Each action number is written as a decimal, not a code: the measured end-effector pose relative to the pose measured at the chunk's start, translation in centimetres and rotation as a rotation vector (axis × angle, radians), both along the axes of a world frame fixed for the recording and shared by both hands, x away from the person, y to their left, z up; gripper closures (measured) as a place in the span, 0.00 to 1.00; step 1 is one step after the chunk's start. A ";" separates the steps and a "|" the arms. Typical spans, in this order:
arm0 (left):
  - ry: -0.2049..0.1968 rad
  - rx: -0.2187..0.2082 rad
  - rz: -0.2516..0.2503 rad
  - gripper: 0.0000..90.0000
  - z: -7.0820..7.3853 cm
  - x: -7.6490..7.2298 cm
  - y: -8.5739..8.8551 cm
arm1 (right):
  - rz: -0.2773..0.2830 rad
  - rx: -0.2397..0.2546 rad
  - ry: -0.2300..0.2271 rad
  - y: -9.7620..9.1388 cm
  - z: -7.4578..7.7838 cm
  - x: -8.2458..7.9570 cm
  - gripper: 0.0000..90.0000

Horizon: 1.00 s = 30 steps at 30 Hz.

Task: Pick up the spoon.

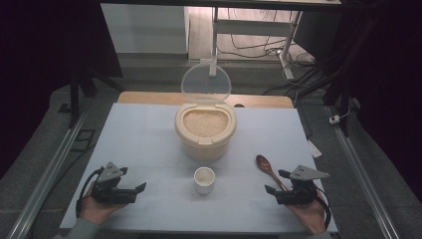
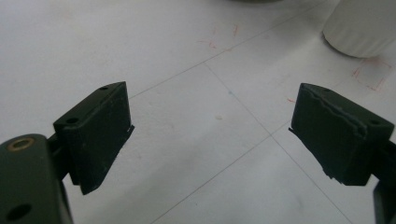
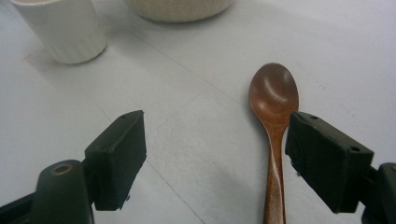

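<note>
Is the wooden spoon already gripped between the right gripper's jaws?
No: the wooden spoon lies flat on the table beside the open right gripper.

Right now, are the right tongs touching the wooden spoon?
Cannot tell. In the right gripper view the right tongs stand open, and one jaw overlaps the wooden spoon handle without showing contact or a gap.

Bare table (image 1: 149, 144) lies open left of the cup (image 1: 204, 179); the rice container (image 1: 205, 130) blocks the middle.

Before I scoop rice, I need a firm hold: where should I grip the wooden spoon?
Grip the spoon on its thin handle, coming straight down from above with the right gripper. It lies flat, bowl facing up, handle beside one open jaw.
</note>
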State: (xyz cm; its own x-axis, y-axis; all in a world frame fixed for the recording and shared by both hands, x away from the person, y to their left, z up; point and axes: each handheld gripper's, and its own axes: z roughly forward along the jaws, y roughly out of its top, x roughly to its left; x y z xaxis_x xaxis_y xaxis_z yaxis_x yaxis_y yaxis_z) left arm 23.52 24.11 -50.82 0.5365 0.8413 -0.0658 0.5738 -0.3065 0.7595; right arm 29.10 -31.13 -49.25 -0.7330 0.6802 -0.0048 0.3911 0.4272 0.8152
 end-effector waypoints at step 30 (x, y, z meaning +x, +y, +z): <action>-0.002 0.018 -0.017 0.14 -0.2 -0.1 -0.5 | -0.031 -0.046 0.024 0.8 1.7 0.0 0.24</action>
State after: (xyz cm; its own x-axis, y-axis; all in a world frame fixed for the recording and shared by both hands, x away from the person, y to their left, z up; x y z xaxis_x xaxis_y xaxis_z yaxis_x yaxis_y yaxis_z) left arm 23.38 23.61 -51.03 0.5507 0.8332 -0.0495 0.5672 -0.3300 0.7545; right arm 29.09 -30.31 -47.57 -0.7121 0.7018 -0.0193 0.4234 0.4513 0.7855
